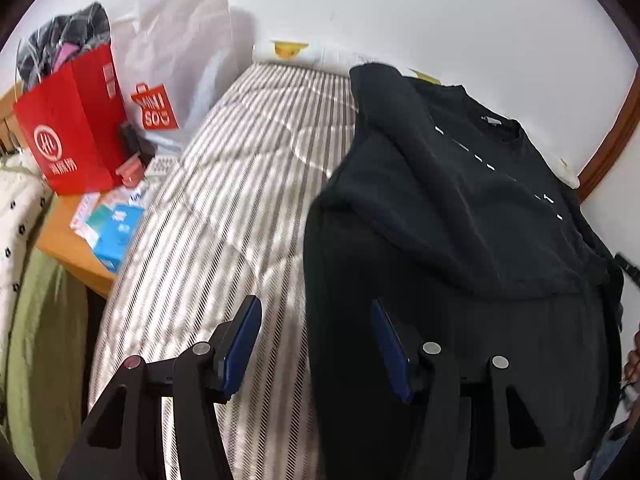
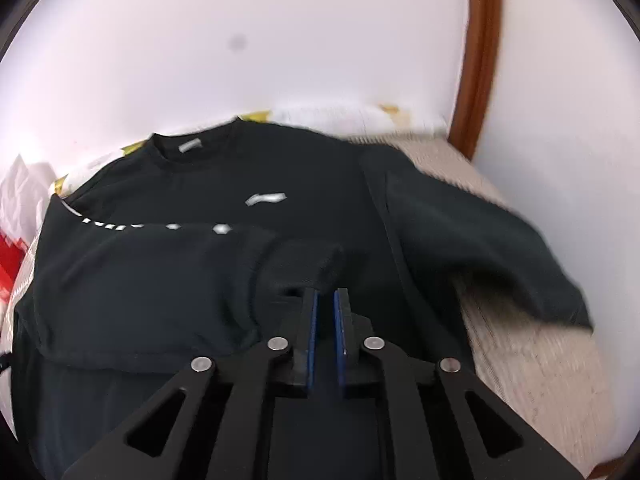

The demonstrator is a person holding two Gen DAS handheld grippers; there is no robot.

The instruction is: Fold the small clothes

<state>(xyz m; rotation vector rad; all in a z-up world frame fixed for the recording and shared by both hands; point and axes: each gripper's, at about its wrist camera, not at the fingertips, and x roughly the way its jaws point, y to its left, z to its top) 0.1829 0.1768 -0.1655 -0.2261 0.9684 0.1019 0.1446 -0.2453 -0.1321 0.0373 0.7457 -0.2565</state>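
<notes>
Black sweatshirt [image 2: 224, 208] lies flat on the striped bedcover [image 1: 224, 184], ahead of both claws. We judge one sleeve folded across; the other remains. Left gripper [image 1: 316, 344] apart, empty; right gripper [image 2: 326, 300] nearly together, apparently empty.

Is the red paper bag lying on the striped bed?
No, the red paper bag stands on a wooden table beside the striped bed.

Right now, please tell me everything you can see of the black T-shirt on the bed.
The black T-shirt lies front up on the striped bed cover, collar toward the wall. It looks like soft matte knit, with a grey neck label, a small pale chest logo and a dashed white line. One sleeve is already folded across the chest; the other still spreads outward. Neither gripper's jaws hold it.
</notes>
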